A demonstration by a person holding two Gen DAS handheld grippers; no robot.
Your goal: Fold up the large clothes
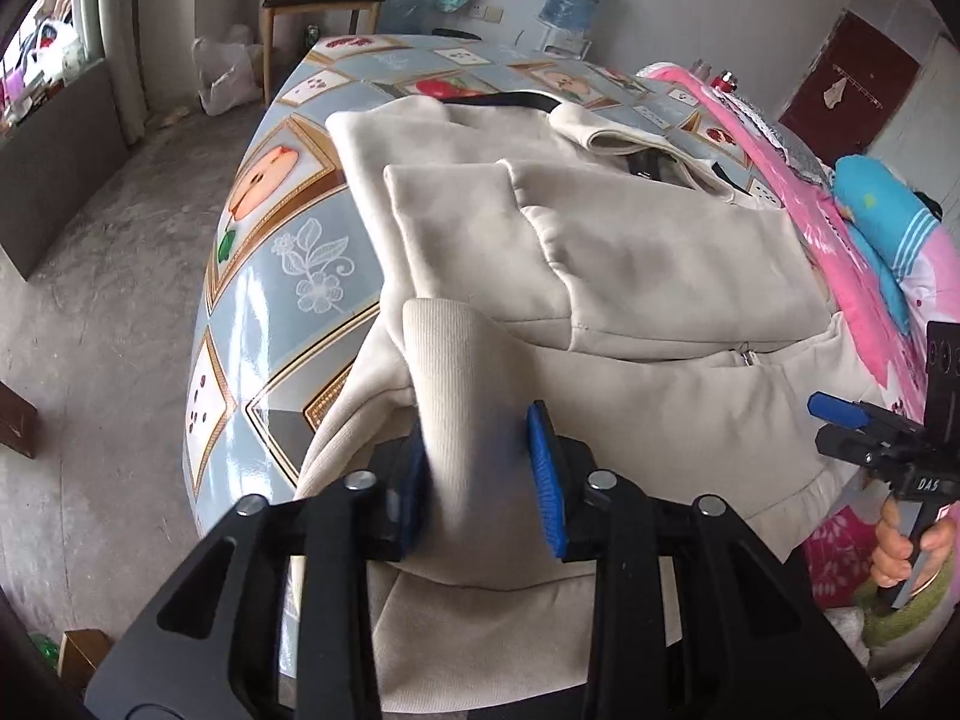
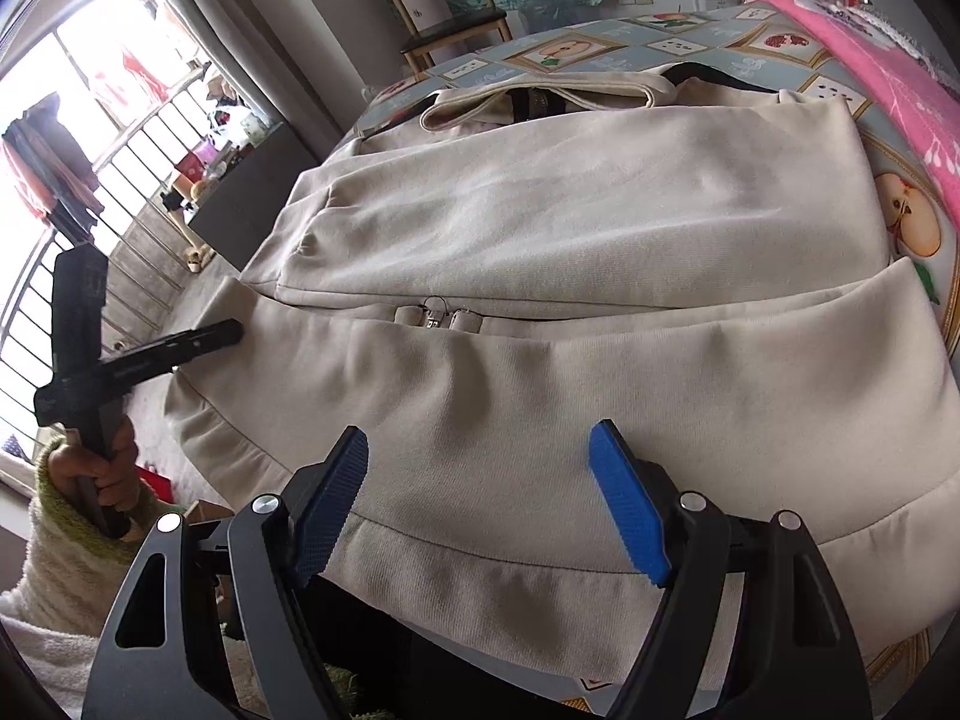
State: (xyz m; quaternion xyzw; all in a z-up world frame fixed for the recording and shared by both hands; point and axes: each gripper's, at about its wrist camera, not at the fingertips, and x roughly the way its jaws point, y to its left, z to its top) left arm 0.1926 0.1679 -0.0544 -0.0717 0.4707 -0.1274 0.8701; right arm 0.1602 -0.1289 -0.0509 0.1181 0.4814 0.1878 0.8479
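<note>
the cream jacket (image 2: 576,228) is soft matt cloth with a fine knit grain, ribbed at the cuff (image 1: 456,384) and hem, with small metal zip pulls (image 2: 438,315). the table (image 1: 282,276) wears a glossy, smooth printed covering that throws highlights. each tool, left tool (image 1: 480,480) and right tool (image 2: 480,498), is matt black plastic with shiny metal pins and ridged blue pads (image 2: 627,501). the floor (image 1: 108,276) is rough grey concrete.

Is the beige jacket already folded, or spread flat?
Partly folded: beige zip jacket has both sleeves laid across its front; ribbed hem not yet folded up.
</note>
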